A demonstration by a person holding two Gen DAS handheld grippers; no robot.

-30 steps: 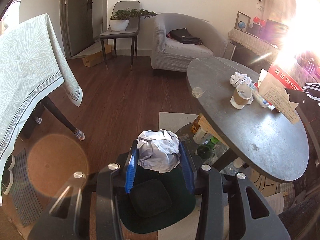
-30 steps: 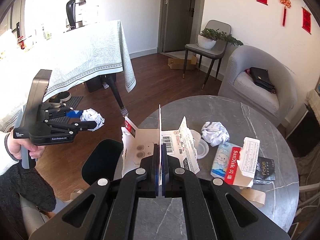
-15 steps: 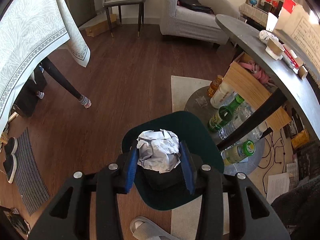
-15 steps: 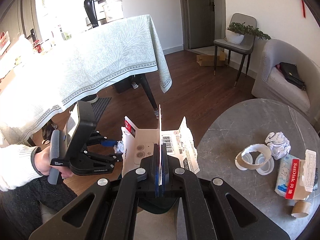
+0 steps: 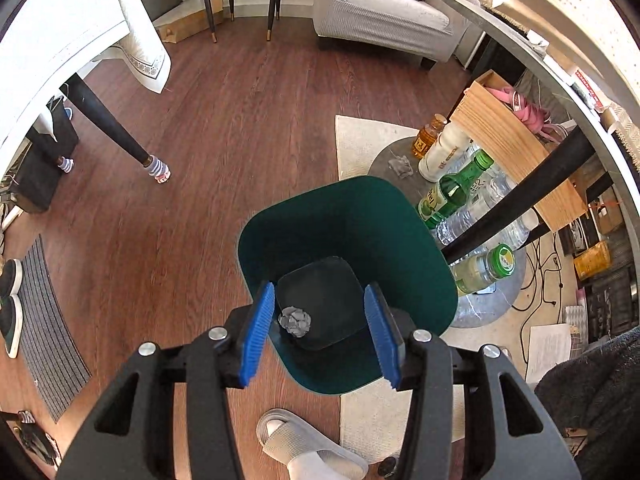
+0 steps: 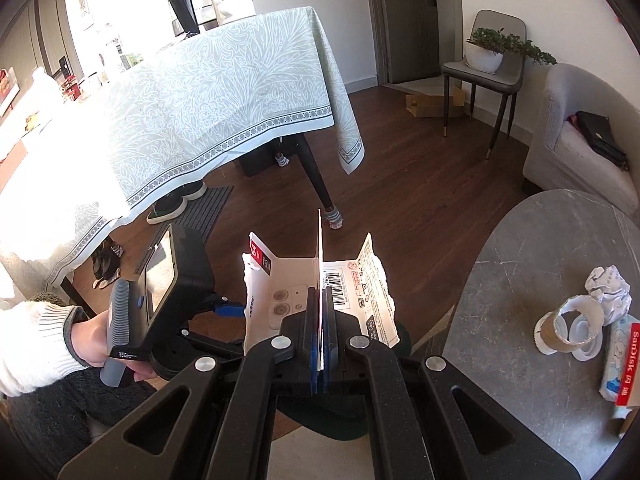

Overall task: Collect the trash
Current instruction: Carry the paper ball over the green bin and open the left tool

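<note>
left tongs (image 5: 320, 332): spread wide with nothing between the blue pads, hanging right over the green bin (image 5: 400, 248)
crumpled paper ball (image 5: 295, 321): sat down at the bottom of the green bin, on its dark floor, toward the left pad's side
green bin: stood on the wood floor, open top facing up, its right side next to a bunch of bottles (image 5: 456, 192) under the round surface
right tongs (image 6: 321, 344): clamped tight on a torn white card package (image 6: 316, 280), which stuck straight up out of them, barcode side showing
round surface (image 6: 520, 280): off to the right of the green bin, grey stone look
leftover trash: another crumpled paper wad (image 6: 608, 288), a torn paper cup (image 6: 570, 326) and a red SanDisk box (image 6: 630, 364) were all on the round surface, well apart from the green bin
slipper (image 5: 308, 448): on the floor just this side of the green bin
</note>
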